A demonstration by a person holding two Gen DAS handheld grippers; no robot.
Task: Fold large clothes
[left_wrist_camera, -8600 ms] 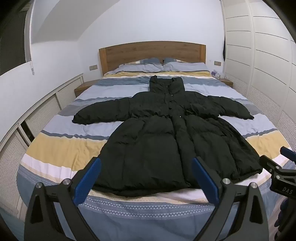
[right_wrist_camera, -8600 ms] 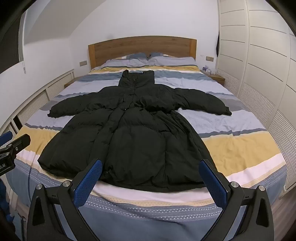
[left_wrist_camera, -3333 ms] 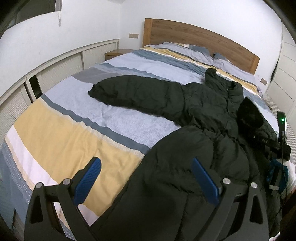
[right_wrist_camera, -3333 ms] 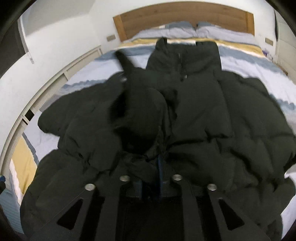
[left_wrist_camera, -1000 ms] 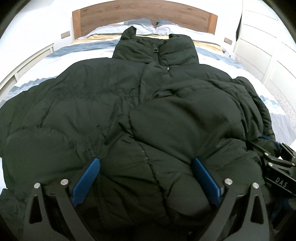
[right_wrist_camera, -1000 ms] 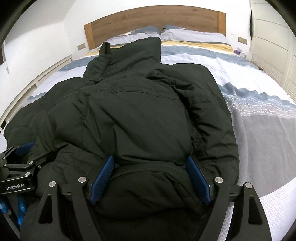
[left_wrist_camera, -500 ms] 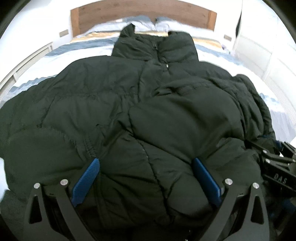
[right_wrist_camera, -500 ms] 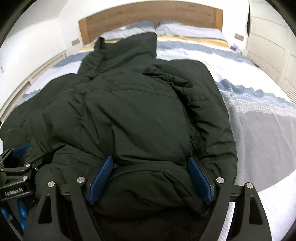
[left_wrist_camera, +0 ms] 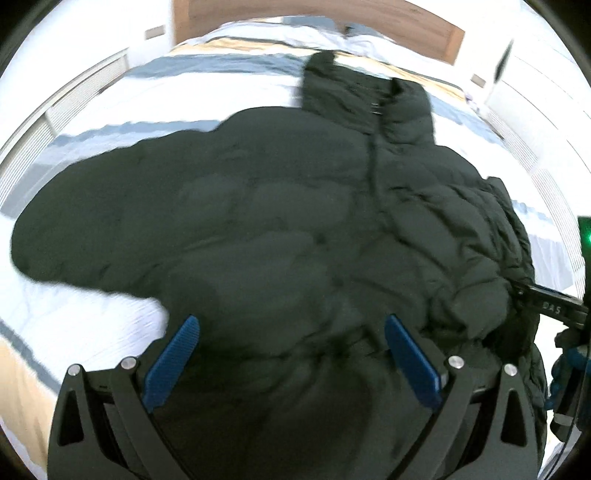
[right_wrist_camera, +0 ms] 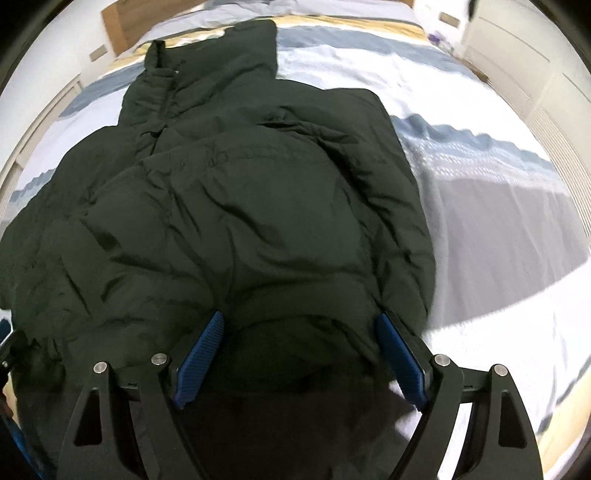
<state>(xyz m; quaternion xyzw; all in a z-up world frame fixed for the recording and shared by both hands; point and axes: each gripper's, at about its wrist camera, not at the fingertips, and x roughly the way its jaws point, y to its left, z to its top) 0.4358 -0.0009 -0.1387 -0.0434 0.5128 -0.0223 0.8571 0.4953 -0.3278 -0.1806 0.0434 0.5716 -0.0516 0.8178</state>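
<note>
One black puffer coat (left_wrist_camera: 295, 229) lies on the striped bedspread (right_wrist_camera: 498, 229), its collar (left_wrist_camera: 365, 96) toward the far wooden headboard (left_wrist_camera: 406, 26) and its body running back to the near edge, where both tools meet it. Seen from the right wrist, the coat's right side looks doubled over onto its front, leaving a straight folded edge (right_wrist_camera: 402, 192) along the right with bare bedspread beyond it. Seen from the left wrist, the left sleeve (left_wrist_camera: 96, 221) sprawls outward to the left over the white and blue stripes. The left gripper (left_wrist_camera: 291, 354) stands wide, its blue pads (left_wrist_camera: 171, 360) spread to either side of a bulge of black padding low in the coat, not pinching it. The right gripper (right_wrist_camera: 299, 354) is likewise spread wide, a rounded fold of coat bulging between its pads (right_wrist_camera: 400, 365); whether the pads touch the fabric cannot be told. At the far right of the left wrist view, the other tool reaches in against the coat's right edge. Pale wardrobe doors (right_wrist_camera: 517, 59) stand right of the bed, and a low slatted wall panel (left_wrist_camera: 74, 107) runs along its left.
</note>
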